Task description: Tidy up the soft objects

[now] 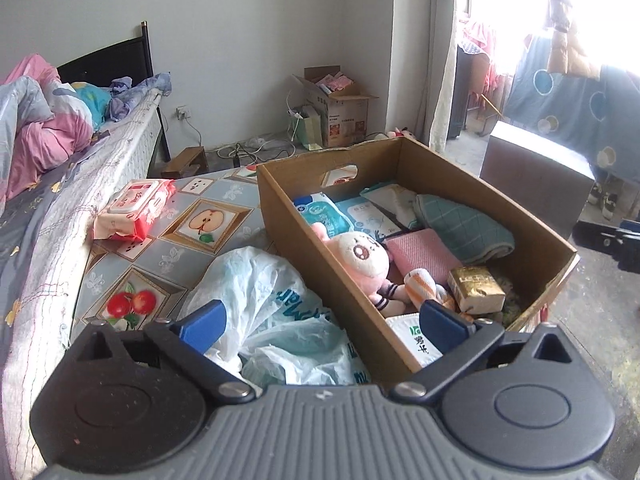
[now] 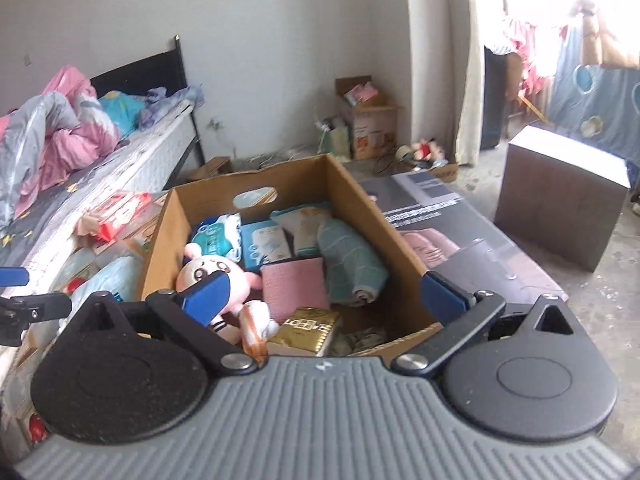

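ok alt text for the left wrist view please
An open brown cardboard box on a fruit-patterned tablecloth holds a pink plush rabbit, teal quilted cloth and wipe packs. The left claw, open and empty, hovers over a crumpled white plastic bag beside it.

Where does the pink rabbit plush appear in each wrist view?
Left wrist: pink rabbit plush right of centre, against the left wall of the cardboard box.
Right wrist: left of centre, partly behind a blue finger.
Shared landmark: the pink folded cloth lies just right of it in both.
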`<state>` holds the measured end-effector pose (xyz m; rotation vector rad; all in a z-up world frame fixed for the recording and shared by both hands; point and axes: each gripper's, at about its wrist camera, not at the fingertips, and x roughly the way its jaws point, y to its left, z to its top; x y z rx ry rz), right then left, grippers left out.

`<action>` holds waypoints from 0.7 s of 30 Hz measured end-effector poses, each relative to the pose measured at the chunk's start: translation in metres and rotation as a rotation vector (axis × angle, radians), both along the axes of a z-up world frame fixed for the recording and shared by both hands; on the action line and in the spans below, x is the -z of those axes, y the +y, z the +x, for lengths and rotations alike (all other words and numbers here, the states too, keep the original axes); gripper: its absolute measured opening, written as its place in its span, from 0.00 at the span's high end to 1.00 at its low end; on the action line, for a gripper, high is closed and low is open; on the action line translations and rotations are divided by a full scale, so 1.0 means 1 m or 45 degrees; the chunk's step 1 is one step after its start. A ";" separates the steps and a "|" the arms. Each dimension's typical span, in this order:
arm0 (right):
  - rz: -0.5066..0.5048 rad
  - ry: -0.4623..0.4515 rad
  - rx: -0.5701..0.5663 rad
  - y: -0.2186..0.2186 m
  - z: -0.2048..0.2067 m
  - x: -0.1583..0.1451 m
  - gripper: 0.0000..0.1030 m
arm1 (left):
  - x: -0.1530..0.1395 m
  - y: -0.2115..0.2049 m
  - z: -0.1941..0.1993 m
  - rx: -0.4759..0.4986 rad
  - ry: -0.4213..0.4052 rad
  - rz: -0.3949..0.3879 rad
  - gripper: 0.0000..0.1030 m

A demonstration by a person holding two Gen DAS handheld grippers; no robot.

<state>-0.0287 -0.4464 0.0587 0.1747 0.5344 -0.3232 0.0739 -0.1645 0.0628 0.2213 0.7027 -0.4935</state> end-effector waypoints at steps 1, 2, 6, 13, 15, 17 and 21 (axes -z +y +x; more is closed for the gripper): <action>-0.002 -0.018 0.025 0.001 -0.008 0.001 0.01 | 0.002 0.000 -0.004 -0.004 -0.006 0.005 0.00; -0.005 -0.027 0.051 0.004 -0.015 0.002 0.01 | 0.004 0.001 -0.008 -0.009 -0.008 0.010 0.00; -0.088 0.021 0.069 0.020 -0.035 0.007 0.01 | 0.013 0.002 -0.022 -0.073 -0.007 0.040 0.00; -0.065 0.130 -0.017 0.048 -0.047 0.020 0.01 | 0.028 0.002 -0.041 -0.139 0.006 0.163 0.00; 0.006 0.138 -0.056 0.054 -0.049 0.024 0.01 | 0.033 0.005 -0.044 -0.197 0.019 0.177 0.00; 0.033 0.167 -0.077 0.059 -0.047 0.030 0.01 | 0.038 0.012 -0.046 -0.241 0.052 0.155 0.00; 0.027 0.247 -0.102 0.071 -0.036 0.036 0.01 | 0.043 0.023 -0.049 -0.310 0.119 0.128 0.00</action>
